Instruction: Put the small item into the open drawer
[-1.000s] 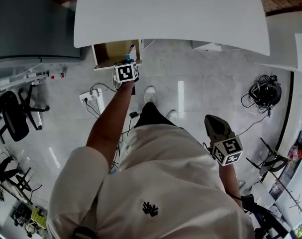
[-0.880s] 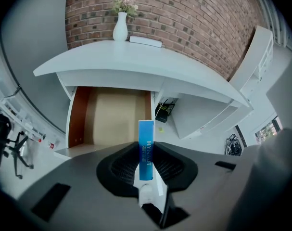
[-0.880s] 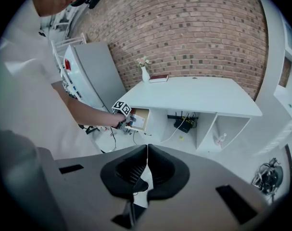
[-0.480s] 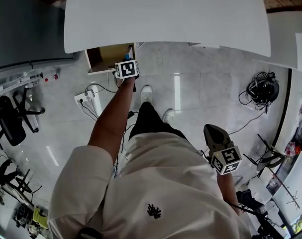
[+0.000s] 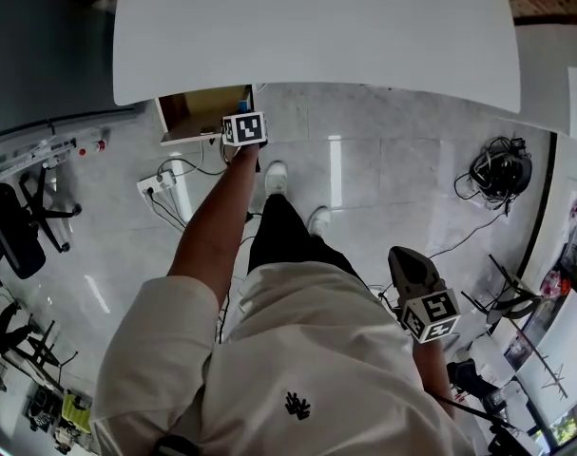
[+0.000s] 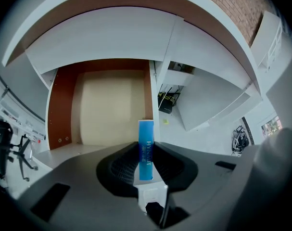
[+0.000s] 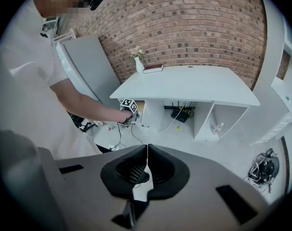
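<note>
**A:** White desk (image 5: 307, 27) against a brick wall (image 7: 184, 28), drawer (image 6: 112, 109) open under its left end. Where's the box (image 6: 146, 131)?

**B:** Pinched upright in the left tongs (image 6: 146, 147), right at the drawer's mouth, not yet dropped in.

**A:** How will it handle?

**B:** Looks light, like stiff card, probably slick. The pads press on its flat sides low down, which seems the right hold. Squeeze too hard and it may crush. The right tongs (image 7: 146, 150) are closed on nothing, held well back.
</note>
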A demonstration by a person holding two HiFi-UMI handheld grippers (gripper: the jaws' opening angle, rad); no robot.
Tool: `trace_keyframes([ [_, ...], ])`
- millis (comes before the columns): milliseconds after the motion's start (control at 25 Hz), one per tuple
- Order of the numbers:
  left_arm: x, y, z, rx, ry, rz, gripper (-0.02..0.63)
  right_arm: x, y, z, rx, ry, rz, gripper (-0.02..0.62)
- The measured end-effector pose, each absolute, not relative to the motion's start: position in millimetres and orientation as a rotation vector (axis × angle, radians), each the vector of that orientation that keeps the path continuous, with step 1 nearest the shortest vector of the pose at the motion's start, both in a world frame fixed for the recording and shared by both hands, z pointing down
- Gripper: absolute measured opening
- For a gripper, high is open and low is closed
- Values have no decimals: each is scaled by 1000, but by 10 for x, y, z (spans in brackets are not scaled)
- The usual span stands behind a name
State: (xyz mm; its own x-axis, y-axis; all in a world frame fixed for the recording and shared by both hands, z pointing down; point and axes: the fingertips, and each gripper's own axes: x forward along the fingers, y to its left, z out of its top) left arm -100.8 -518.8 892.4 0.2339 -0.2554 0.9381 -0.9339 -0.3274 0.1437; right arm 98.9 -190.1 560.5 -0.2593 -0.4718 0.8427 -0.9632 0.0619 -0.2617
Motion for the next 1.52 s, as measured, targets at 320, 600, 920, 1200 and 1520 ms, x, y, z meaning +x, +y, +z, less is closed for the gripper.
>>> trace_keyframes([
  [320, -944, -5172, 8983, 1762, -1077, 1126, 104, 997, -1933, 5620, 1441, -1792, 1144, 31],
  [600, -930, -5063, 8916, 1774, -1054, 1110, 143, 1012, -1755, 5653, 1423, -1808, 1152, 31],
  [920, -1010, -4885, 8651, 1810, -1097, 1073, 144, 1026, -1610, 5579, 1412, -1866, 1111, 31],
  [1200, -1083, -4499, 8111, 1860, -1127, 1015, 144, 1046, -1435, 5421, 1397, -1972, 1033, 31],
  [1520, -1079, -3654, 7242, 1940, -1118, 891, 117, 1104, -946, 5195, 1351, -2111, 925, 31],
])
